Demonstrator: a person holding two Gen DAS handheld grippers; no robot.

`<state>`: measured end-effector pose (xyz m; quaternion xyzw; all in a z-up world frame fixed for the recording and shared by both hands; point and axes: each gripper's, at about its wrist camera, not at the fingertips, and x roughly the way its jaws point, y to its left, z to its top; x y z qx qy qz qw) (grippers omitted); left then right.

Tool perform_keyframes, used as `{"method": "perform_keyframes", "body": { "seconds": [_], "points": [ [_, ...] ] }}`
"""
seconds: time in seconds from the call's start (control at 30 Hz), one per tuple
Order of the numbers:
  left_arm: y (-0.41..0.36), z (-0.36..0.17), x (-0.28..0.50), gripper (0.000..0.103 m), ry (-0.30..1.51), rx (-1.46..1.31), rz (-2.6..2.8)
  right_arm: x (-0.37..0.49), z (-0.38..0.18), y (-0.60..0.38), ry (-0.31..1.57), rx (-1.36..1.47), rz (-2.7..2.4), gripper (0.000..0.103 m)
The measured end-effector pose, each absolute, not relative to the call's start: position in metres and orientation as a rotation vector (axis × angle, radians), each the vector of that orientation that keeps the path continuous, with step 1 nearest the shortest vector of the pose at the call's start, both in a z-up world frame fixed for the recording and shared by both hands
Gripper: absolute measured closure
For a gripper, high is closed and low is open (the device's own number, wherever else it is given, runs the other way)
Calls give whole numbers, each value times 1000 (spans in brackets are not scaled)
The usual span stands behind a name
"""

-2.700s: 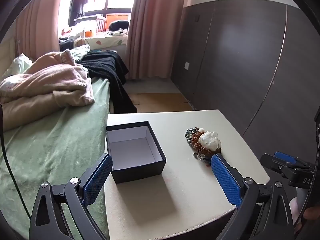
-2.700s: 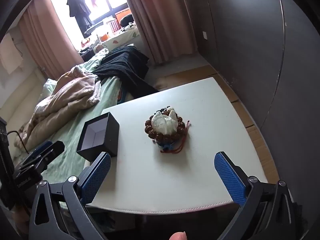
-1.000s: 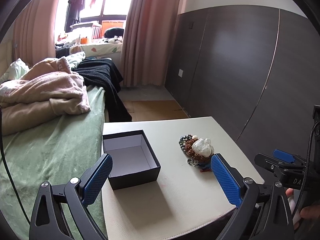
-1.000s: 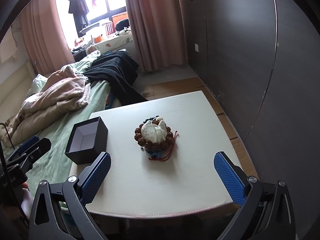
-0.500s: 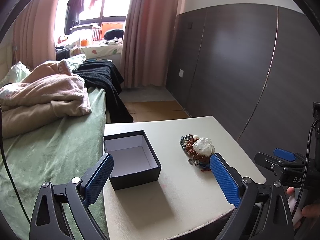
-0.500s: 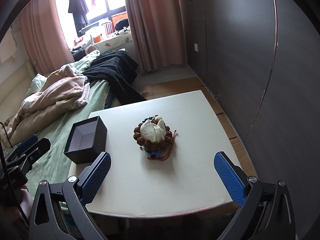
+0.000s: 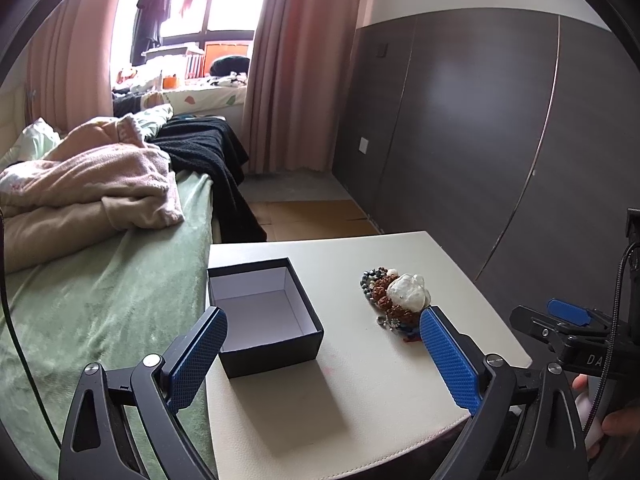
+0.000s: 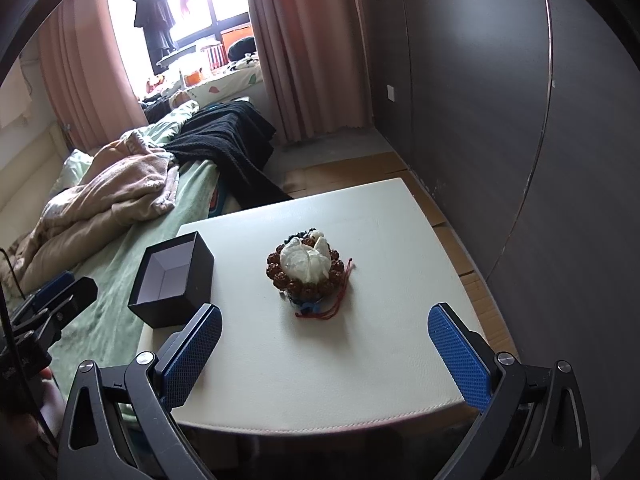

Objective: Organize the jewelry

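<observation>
A pile of jewelry (image 8: 306, 270) lies in the middle of the white table (image 8: 360, 344): brown bead bracelets, a white carved piece, dark beads and a red cord. It also shows in the left wrist view (image 7: 396, 298). An open black box (image 7: 262, 314) with a white inside stands empty on the table's left side, also in the right wrist view (image 8: 172, 278). My left gripper (image 7: 320, 360) is open and empty, in front of the box. My right gripper (image 8: 324, 354) is open and empty, short of the jewelry.
A bed with a green sheet (image 7: 100, 300), pink blankets (image 7: 88, 184) and a black garment (image 7: 208, 152) adjoins the table's left. Dark wall panels (image 7: 500, 140) stand to the right. Curtains and a window are behind.
Both grippers have drifted slightly; the views shift a little. The box and jewelry have not moved. Both grippers stay open.
</observation>
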<state>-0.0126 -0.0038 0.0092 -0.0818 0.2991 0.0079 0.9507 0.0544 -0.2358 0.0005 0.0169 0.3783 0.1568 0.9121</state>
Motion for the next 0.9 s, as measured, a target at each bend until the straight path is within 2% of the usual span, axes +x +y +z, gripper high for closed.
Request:
{"method": "perform_keyframes", "body": {
  "seconds": [0.33,0.63,0.77,0.9],
  "points": [
    [-15,10,0,7,608,-175,-16,66,-5,-240,820,91,331,0],
    [-35,-2,30,21,646,-181,-75,92,-11,-274,863,276,313,0],
    [-49,-9,48,28,679,-173,-104,106,-17,-285,896,340,301,6],
    [-65,-13,63,28,692,-166,-135,118,-23,-294,919,390,297,12]
  ]
}}
